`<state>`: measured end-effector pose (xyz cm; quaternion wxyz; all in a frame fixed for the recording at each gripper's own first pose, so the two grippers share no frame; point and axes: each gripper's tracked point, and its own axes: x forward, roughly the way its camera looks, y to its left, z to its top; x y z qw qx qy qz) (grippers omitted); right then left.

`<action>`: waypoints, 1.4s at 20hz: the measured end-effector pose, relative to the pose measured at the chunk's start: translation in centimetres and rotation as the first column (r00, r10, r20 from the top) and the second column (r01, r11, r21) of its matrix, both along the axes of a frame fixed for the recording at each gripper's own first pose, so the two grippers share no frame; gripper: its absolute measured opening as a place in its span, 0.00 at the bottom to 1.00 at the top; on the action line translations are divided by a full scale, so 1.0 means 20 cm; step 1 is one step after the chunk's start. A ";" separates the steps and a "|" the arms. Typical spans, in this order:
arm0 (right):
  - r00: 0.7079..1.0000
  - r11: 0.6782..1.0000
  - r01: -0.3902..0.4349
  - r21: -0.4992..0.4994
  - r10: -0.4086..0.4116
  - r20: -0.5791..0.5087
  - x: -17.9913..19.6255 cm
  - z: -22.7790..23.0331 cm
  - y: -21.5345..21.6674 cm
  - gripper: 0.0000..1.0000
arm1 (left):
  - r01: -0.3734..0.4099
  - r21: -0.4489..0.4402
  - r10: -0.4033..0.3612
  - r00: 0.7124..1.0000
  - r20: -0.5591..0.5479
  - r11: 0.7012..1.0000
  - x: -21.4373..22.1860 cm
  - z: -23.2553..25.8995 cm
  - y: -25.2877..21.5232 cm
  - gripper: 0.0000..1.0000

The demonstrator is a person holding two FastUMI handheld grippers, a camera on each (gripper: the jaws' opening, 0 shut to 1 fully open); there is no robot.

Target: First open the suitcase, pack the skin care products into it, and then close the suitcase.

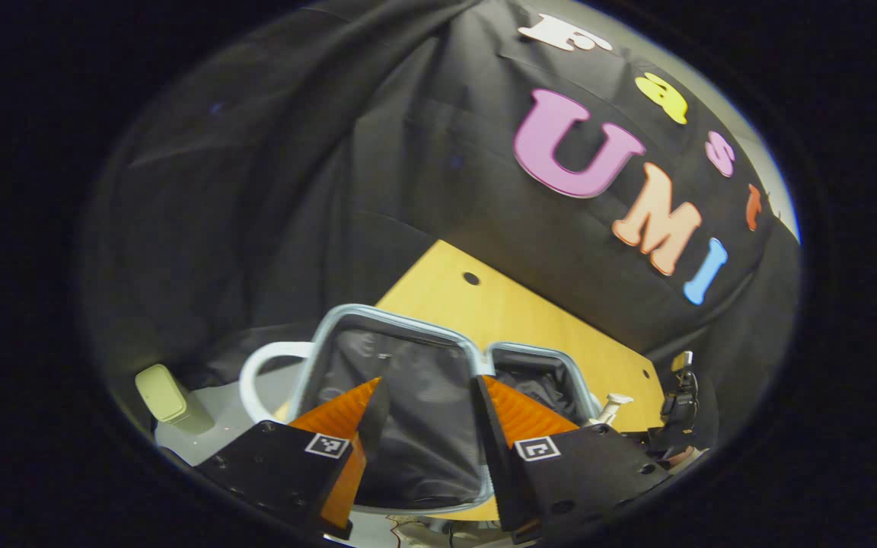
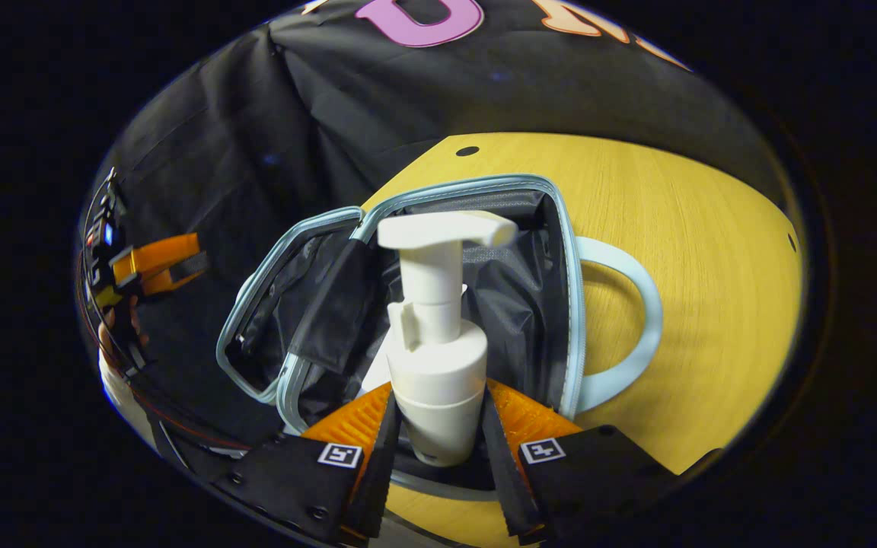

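Observation:
The small suitcase (image 2: 572, 304) lies open on the yellow table, with a light-blue zip rim and black lining. My right gripper (image 2: 438, 388) is shut on a white pump bottle (image 2: 435, 358), held upright just over the suitcase's main half. In the left gripper view, the left gripper (image 1: 429, 380) is open with nothing between its orange fingers, and hovers over the open suitcase (image 1: 377, 313). The right gripper (image 1: 678, 411) and the pump bottle's head (image 1: 612, 402) appear far right there. From the right gripper view, the left gripper (image 2: 157, 262) is off to the left, held by a hand.
The suitcase's pale handle (image 2: 636, 320) sticks out over the wooden table (image 2: 712, 266). A pale green squarish bottle (image 1: 172, 394) stands on a light surface at the left. Black cloth walls close in behind the table.

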<state>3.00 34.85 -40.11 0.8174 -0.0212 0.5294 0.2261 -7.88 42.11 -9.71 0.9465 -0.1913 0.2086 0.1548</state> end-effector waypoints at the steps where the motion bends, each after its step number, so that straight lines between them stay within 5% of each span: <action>1: 1.000 1.000 0.006 -0.006 -0.006 0.005 0.01 -0.01 0.00 0.58 | -0.042 -0.002 0.042 0.999 0.010 0.999 -0.07 0.03 0.08 0.67; 3: 1.000 1.000 0.015 -0.014 -0.015 0.026 0.02 -0.02 0.00 0.64 | -0.137 0.005 0.137 0.990 0.022 0.991 -0.18 0.04 0.25 0.78; 4: 0.999 1.000 0.020 -0.005 -0.020 0.026 0.02 -0.01 0.01 0.55 | -0.183 0.009 0.182 0.983 0.023 0.983 -0.23 0.02 0.35 0.84; 7: 0.997 0.998 0.040 0.041 -0.042 0.060 0.04 0.07 0.02 0.76 | -0.269 -0.015 0.269 0.963 0.006 0.963 -0.26 -0.16 0.54 0.87; 8: 0.995 0.998 0.045 0.054 -0.050 0.086 0.05 0.11 0.02 0.88 | -0.283 -0.035 0.283 0.959 -0.011 0.958 -0.27 -0.21 0.59 0.87; 9: 0.992 0.997 0.051 0.059 -0.058 0.115 0.07 0.14 0.00 0.85 | -0.291 -0.057 0.290 0.957 -0.029 0.955 -0.27 -0.27 0.62 0.87; 11: 0.981 0.995 0.063 0.081 -0.077 0.178 0.09 0.25 -0.04 0.98 | -0.295 -0.091 0.291 0.955 -0.050 0.951 -0.24 -0.39 0.66 0.87; 18: 0.911 0.980 0.165 0.107 -0.193 0.365 0.11 0.64 -0.34 0.98 | -0.312 -0.240 0.293 0.949 -0.113 0.919 -0.21 -0.64 0.76 0.86; 21: 0.884 0.975 0.206 0.083 -0.221 0.411 0.10 0.75 -0.49 0.94 | -0.301 -0.305 0.279 0.954 -0.113 0.904 -0.16 -0.70 0.73 0.72; 25: 0.867 0.965 0.254 0.062 -0.256 0.427 0.07 0.79 -0.63 0.98 | -0.266 -0.338 0.245 0.964 -0.105 0.903 -0.09 -0.71 0.70 0.14; 28: 0.861 0.960 0.273 0.065 -0.274 0.429 0.04 0.80 -0.68 0.98 | -0.248 -0.302 0.222 0.968 -0.116 0.920 -0.08 -0.64 0.68 0.04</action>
